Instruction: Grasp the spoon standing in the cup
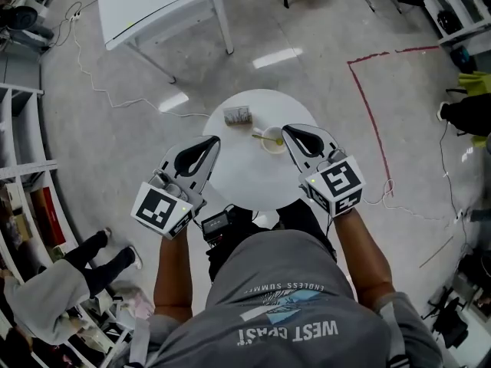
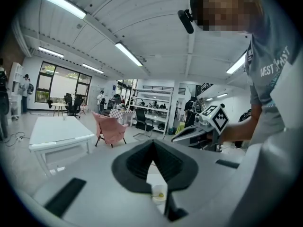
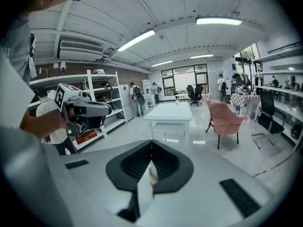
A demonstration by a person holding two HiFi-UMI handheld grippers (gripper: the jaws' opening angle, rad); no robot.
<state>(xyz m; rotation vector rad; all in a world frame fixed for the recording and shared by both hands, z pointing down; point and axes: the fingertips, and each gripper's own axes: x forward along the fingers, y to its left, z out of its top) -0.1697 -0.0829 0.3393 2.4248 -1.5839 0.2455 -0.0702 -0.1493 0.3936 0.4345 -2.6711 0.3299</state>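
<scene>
Found left gripper (image 1: 214,139) closed tip to tip and empty, over the left edge of the round white table (image 1: 245,179). Noted small grey striped box (image 1: 238,116) near the far edge. Located small cream cup (image 1: 272,141) toward the right edge, with thin yellowish spoon (image 1: 260,136) inside, handle leaning left over the rim. Found right gripper (image 1: 286,129) likewise shut and empty, just beside the cup's right side. Judged right gripper nearer; must open before closing across the handle.
</scene>
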